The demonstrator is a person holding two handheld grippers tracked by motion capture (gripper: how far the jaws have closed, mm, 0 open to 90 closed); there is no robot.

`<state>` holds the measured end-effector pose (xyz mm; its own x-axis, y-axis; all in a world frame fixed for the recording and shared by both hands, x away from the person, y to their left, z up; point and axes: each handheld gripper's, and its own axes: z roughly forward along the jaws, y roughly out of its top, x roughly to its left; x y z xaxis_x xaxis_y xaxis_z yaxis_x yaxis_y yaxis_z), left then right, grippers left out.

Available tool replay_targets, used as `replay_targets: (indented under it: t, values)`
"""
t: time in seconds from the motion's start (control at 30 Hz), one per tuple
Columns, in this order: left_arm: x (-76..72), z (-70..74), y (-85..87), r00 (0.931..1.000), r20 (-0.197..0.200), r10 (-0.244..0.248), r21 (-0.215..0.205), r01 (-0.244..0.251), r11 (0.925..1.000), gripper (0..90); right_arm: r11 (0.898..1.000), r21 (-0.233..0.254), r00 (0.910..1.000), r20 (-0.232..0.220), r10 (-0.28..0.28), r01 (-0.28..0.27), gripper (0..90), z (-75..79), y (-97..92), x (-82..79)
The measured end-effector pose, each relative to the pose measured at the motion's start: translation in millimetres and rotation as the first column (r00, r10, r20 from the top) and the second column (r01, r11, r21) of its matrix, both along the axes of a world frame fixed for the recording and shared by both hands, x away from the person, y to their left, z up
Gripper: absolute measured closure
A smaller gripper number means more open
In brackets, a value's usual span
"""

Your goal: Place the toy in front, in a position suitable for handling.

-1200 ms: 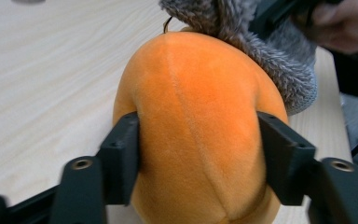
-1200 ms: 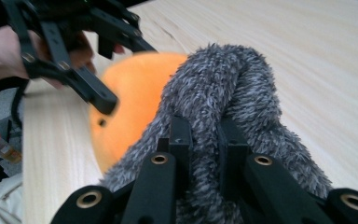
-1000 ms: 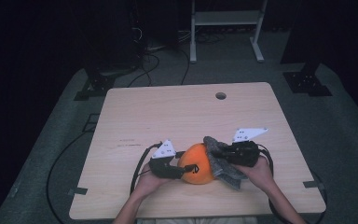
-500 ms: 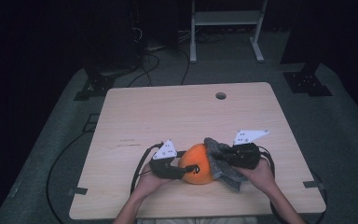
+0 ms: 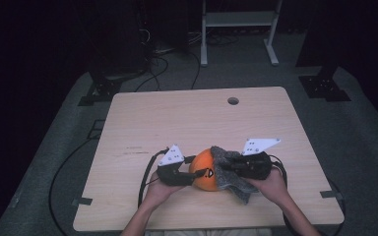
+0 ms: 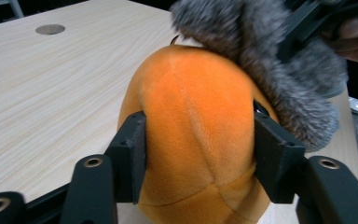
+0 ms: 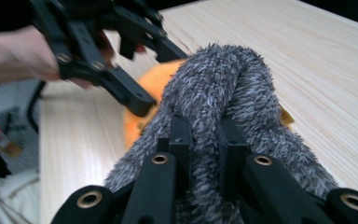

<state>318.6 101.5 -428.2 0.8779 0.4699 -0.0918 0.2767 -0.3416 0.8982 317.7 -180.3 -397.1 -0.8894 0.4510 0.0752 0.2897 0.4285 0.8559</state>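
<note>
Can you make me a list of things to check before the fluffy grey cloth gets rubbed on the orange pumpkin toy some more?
1. Left gripper grips the orange plush pumpkin: ok, a pad presses each side; its jaws have just been closing.
2. Right gripper holds the grey fuzzy cloth: ok, a fold is pinched.
3. Cloth touches pumpkin: ok, draped over its top right side.
4. Pumpkin sits on the wooden table: ok.
5. Pumpkin well back from the near edge: ok, though close.
6. Pumpkin's underside flat: cannot tell.
</note>
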Motion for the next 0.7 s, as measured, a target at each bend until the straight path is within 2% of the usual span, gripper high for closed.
replay_targets:
  t: [0.07,0.1,0.13,0.17,0.27,0.37,0.47,0.57,0.6,0.67,0.7]
  values:
    - [0.6,-1.3,0.7,0.9999,-0.007,0.011,-0.013,-0.011,0.9999,27.1,1.000,-0.017,0.9996,-0.014,-0.025,0.025,78.8,-5.5,-4.2,4.7]
    - [4.1,-3.1,1.4,0.9980,-0.059,0.023,-0.025,-0.025,0.9994,20.9,0.999,-0.022,0.9988,-0.024,-0.042,0.042,78.8,-9.2,-7.5,7.3]
    - [5.8,-4.4,0.9,0.9965,-0.082,0.017,-0.017,-0.019,0.9997,19.9,0.999,-0.010,0.9983,-0.033,-0.049,0.049,78.8,-10.8,-9.5,8.3]
    - [5.2,-6.2,-0.1,0.9967,-0.079,0.017,-0.021,-0.019,0.9996,21.9,0.999,0.005,0.9977,-0.042,-0.053,0.053,78.8,-11.7,-11.2,8.9]
    - [1.1,-5.5,-2.7,0.9996,-0.020,0.022,0.012,-0.022,0.9997,36.2,0.999,0.000,0.9990,-0.025,-0.038,0.038,78.8,-7.5,-6.1,4.6]
    - [-3.1,-3.5,-6.3,0.9995,0.032,0.002,0.042,-0.003,0.9991,41.3,1.000,-0.009,1.0000,0.005,0.009,-0.008,78.7,1.1,6.5,-2.4]
    - [-5.2,-2.3,-6.6,0.9987,0.051,-0.004,0.063,0.001,0.9980,43.2,0.999,-0.033,0.9991,0.031,0.028,-0.027,78.7,7.1,15.0,-4.3]
    - [-3.3,-3.7,-3.7,0.9997,0.025,-0.003,0.048,0.001,0.9989,41.6,0.999,-0.047,0.9996,0.025,0.016,-0.015,78.8,5.7,11.6,-0.8]
    - [-1.1,-4.0,-2.3,0.9999,-0.012,-0.003,0.020,0.003,0.9998,37.7,0.999,-0.054,0.9997,0.024,0.010,-0.009,78.8,4.5,10.2,-0.2]
    - [4.3,-4.3,-1.0,0.9953,-0.097,-0.001,-0.045,-0.003,0.9990,25.4,0.999,-0.048,0.9999,0.008,0.007,-0.006,78.8,1.3,7.0,0.0]
    - [4.9,-4.5,-1.2,0.9947,-0.103,0.005,-0.050,-0.010,0.9987,25.3,0.999,-0.044,0.9998,0.006,0.017,-0.017,78.8,1.3,7.7,-0.7]
